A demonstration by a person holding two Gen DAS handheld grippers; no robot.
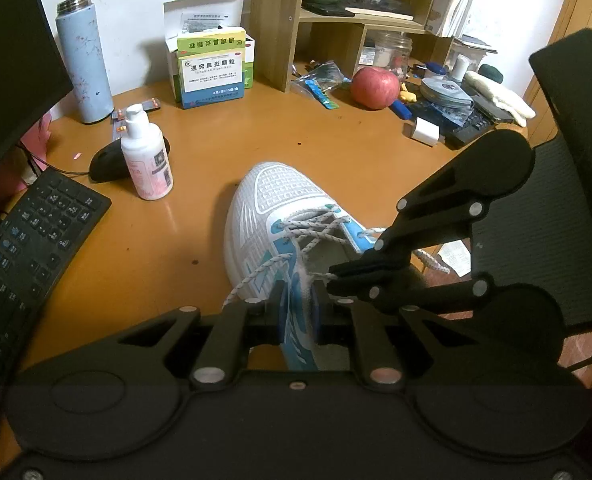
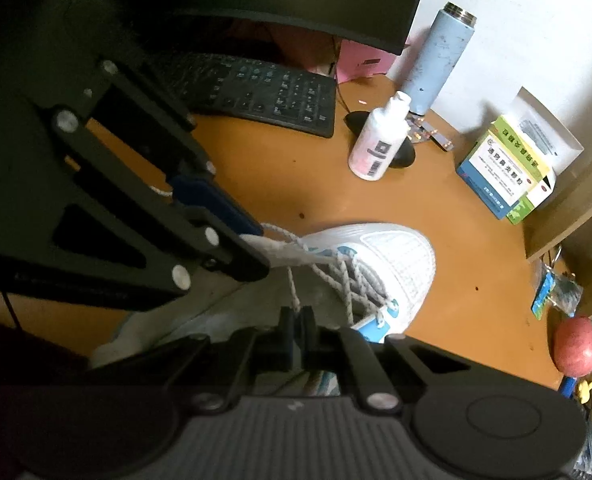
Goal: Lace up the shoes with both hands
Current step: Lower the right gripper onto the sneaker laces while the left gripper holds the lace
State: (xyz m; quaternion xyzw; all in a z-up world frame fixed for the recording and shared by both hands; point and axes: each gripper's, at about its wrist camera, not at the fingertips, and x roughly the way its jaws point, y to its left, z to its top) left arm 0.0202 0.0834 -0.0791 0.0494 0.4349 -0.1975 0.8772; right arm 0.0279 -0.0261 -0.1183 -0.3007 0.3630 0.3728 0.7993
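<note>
A white and blue sneaker (image 1: 279, 200) lies on the orange desk (image 1: 143, 264), toe pointing away. Its white speckled lace (image 1: 312, 232) is crossed through the front eyelets. My left gripper (image 1: 300, 300) is shut on the upper edge of the shoe beside the eyelets, white and blue fabric pinched between its pads. From the right comes my right gripper (image 1: 332, 278), shut on a strand of lace. In the right wrist view that gripper (image 2: 296, 320) holds the lace (image 2: 293, 288) taut up from the shoe (image 2: 396, 256), and the left gripper (image 2: 255, 248) clamps the white fabric edge.
A white lotion bottle (image 1: 145, 160), a black mouse (image 1: 107, 164) and a keyboard (image 1: 23, 240) stand left of the shoe. A blue flask (image 1: 83, 60) and medicine boxes (image 1: 211, 68) are behind. An apple (image 1: 374, 88) and clutter fill the back right; a black chair (image 1: 556, 220) stands right.
</note>
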